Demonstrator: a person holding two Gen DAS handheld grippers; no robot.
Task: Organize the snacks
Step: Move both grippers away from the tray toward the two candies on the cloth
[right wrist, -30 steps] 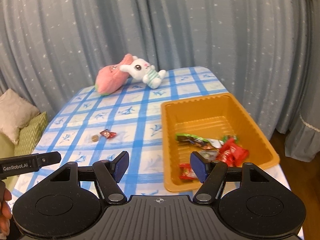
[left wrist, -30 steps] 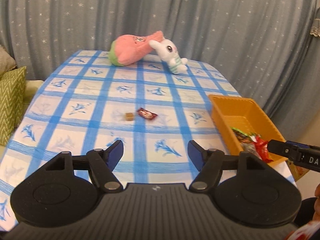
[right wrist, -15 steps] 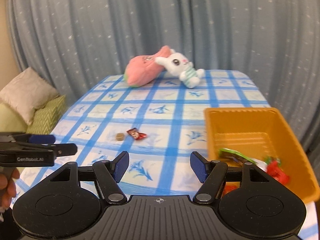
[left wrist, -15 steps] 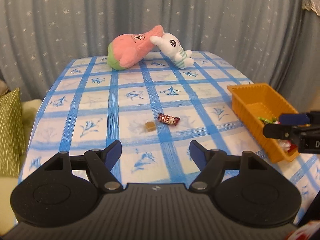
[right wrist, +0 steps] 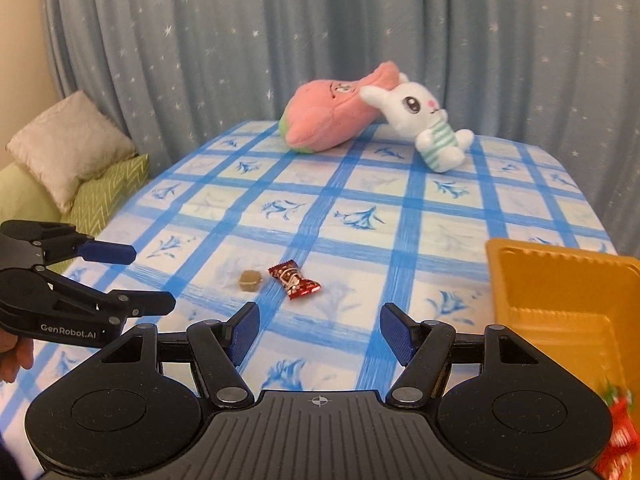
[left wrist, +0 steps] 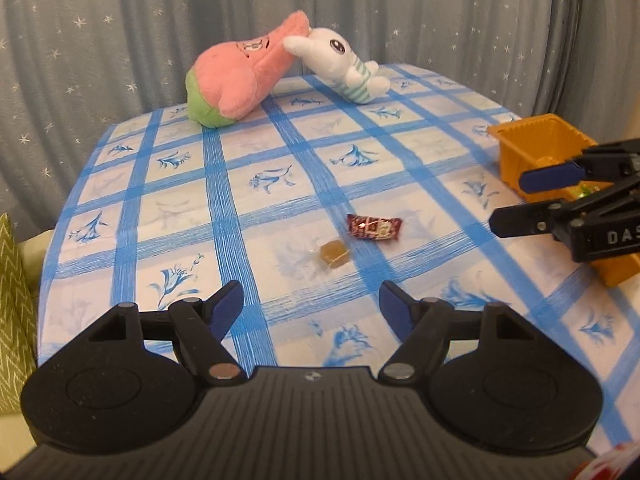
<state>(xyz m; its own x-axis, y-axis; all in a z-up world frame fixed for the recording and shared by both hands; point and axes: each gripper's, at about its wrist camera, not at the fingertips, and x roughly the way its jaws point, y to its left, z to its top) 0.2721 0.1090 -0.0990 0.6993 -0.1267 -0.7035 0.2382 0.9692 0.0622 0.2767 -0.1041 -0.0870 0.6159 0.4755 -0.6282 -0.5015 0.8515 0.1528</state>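
A red wrapped candy [left wrist: 375, 227] [right wrist: 294, 281] and a small brown wrapped sweet [left wrist: 334, 254] [right wrist: 250, 280] lie side by side on the blue-checked tablecloth. An orange tray [left wrist: 532, 140] [right wrist: 560, 300] with several snack packets stands at the table's right edge. My left gripper [left wrist: 311, 307] hovers open just short of the two sweets, nothing between its fingers. My right gripper [right wrist: 319, 332] is open and empty too, near the sweets and left of the tray. Each gripper shows in the other's view: the right one [left wrist: 516, 202], the left one [right wrist: 150, 278].
A pink plush [left wrist: 240, 80] [right wrist: 332, 114] and a white bunny plush [left wrist: 344, 64] [right wrist: 424, 124] lie at the table's far end before a grey star-patterned curtain. Cushions [right wrist: 76, 152] sit on a sofa left of the table. A person's fingers [right wrist: 12, 360] hold the left gripper.
Both grippers have swung left and come lower, toward the two sweets. The orange tray has slid to the right edge of both views. The sweets look larger and closer.
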